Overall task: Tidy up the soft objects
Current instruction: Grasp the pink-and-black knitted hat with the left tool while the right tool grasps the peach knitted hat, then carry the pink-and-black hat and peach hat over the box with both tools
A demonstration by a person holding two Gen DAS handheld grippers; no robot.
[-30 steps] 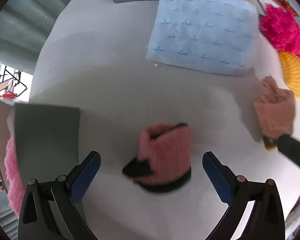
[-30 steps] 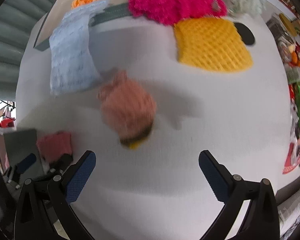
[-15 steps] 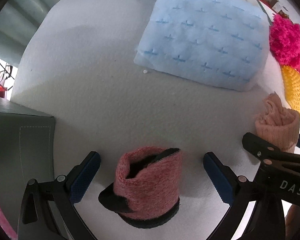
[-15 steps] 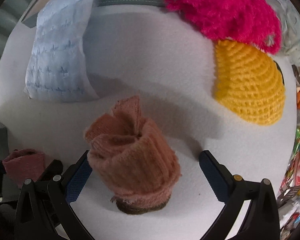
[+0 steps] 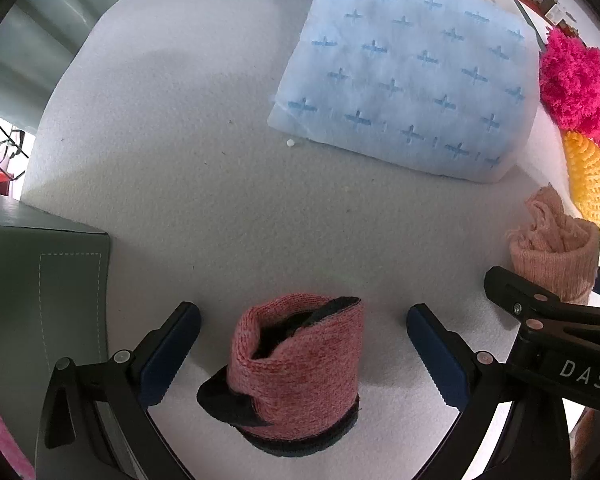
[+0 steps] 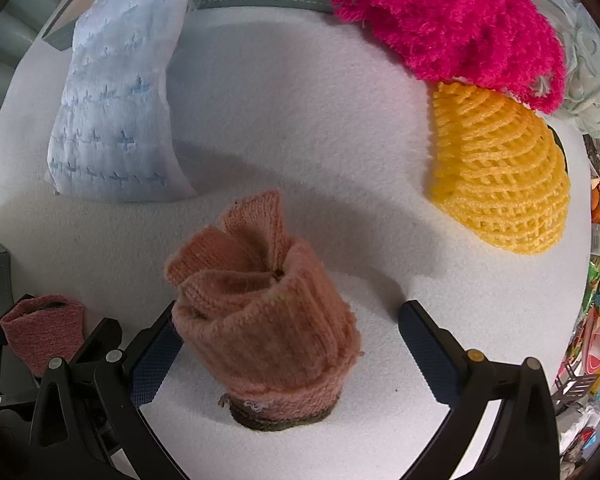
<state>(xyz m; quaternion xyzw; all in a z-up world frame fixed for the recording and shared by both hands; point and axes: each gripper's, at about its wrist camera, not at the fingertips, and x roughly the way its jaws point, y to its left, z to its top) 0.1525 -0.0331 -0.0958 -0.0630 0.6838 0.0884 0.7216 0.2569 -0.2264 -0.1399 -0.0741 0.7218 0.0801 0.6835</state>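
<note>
Socks, two rolled bundles on white felt: pink roll (image 5: 296, 364) stands between the spread left tongs (image 5: 302, 354), peach roll (image 6: 260, 316) between the spread right tongs (image 6: 290, 354); close each pair low, squarely across the bundle.

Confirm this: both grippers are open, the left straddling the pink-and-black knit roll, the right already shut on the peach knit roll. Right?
Not quite. In the right wrist view the right gripper is open, with the peach knit roll between its fingers, unclamped. The left gripper does straddle the pink-and-black knit roll, open.
</note>
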